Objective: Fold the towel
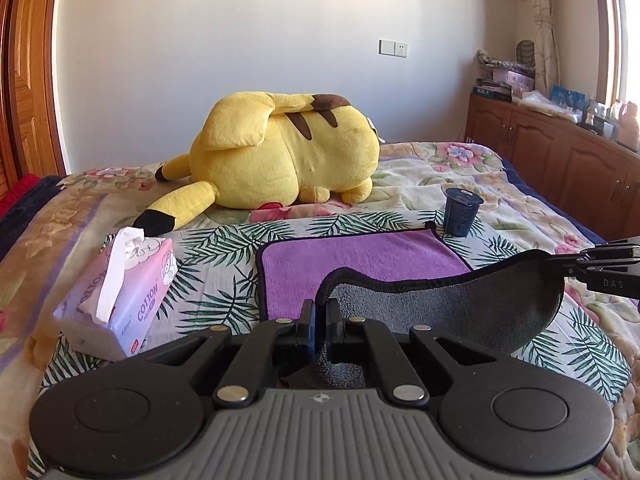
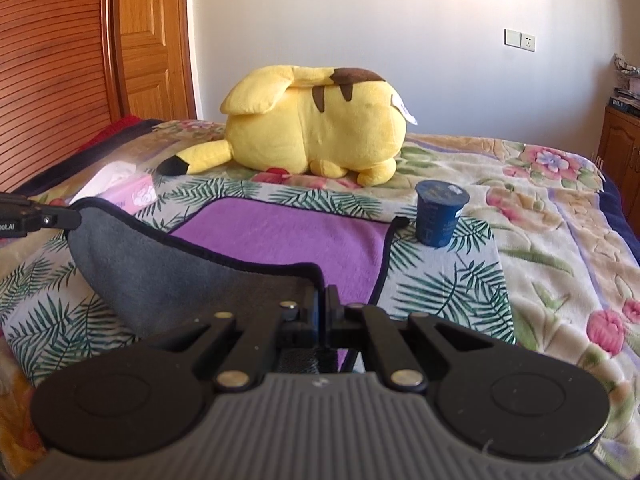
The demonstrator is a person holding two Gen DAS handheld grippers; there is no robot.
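Observation:
The towel [image 1: 360, 260] is purple on top and grey underneath, with a dark border, and lies on the bed. Its near edge is lifted, showing the grey side [image 1: 460, 304]. My left gripper [image 1: 320, 308] is shut on the towel's near left corner. My right gripper [image 2: 323, 300] is shut on the near right corner, and it shows at the right edge of the left wrist view [image 1: 600, 268]. The lifted grey flap [image 2: 160, 272] hangs between the two grippers above the purple part [image 2: 288, 232].
A big yellow plush toy [image 1: 280, 152] lies on the floral bedspread [image 1: 440, 176] beyond the towel. A dark blue cup [image 1: 462, 212] stands by the towel's far right corner. A pink tissue pack [image 1: 124, 280] lies to the left. Wooden cabinets [image 1: 560, 160] stand on the right.

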